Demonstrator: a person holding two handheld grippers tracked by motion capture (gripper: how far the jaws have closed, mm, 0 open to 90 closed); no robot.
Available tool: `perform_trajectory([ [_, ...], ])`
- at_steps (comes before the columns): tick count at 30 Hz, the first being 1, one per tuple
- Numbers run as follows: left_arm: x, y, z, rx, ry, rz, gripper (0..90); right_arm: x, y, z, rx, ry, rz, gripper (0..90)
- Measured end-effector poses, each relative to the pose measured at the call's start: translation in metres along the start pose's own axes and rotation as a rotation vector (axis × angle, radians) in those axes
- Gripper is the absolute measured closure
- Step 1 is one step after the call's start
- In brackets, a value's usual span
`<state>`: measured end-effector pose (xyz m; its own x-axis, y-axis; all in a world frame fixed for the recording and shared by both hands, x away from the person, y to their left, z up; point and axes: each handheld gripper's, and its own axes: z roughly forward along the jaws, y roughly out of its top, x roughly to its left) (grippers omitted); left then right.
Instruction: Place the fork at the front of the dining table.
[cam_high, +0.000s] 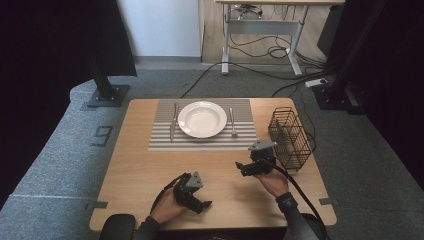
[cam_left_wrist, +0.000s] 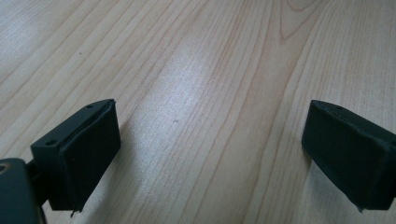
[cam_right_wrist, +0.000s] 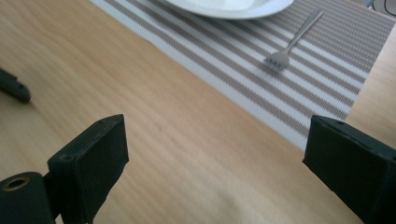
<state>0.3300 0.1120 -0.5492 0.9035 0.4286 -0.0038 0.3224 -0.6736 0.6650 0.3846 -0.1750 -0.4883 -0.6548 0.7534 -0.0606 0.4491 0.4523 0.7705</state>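
fingers (cam_right_wrist: 88, 163) – both pairs wide apart, nothing held | right gripper (cam_high: 241, 167) near basket (cam_high: 291, 138), fork (cam_right_wrist: 292, 39) beyond | left gripper (cam_high: 205, 205) over bare table (cam_high: 135, 170)

From my remote seat I see a light wooden table (cam_high: 150, 190) standing on grey carpet (cam_high: 60, 150), with a white wall (cam_high: 160, 25) behind it and a strip of wood floor (cam_high: 260, 50) at the far side. On that strip stands a desk (cam_high: 280, 15) with a pale metal frame, and black cables (cam_high: 280, 75) run from under it across the carpet to a power strip (cam_high: 316, 82). Black curtains (cam_high: 45, 55) close in both sides, a black stand (cam_high: 107, 92) sits on its base plate at the left, and soft daylight gleams on the tabletop.
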Motion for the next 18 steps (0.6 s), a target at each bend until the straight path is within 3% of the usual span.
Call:
perform_trajectory([
  [8,0.000,0.000,0.000,0.002,0.001,-0.004,3.8,0.007,-0.041,-0.012,0.002,-0.007,0.005,6.4],
  [18,0.000,0.000,0.000,0.004,0.001,-0.001,3.8,0.004,-0.088,-0.006,0.084,-0.006,0.019,5.0],
])
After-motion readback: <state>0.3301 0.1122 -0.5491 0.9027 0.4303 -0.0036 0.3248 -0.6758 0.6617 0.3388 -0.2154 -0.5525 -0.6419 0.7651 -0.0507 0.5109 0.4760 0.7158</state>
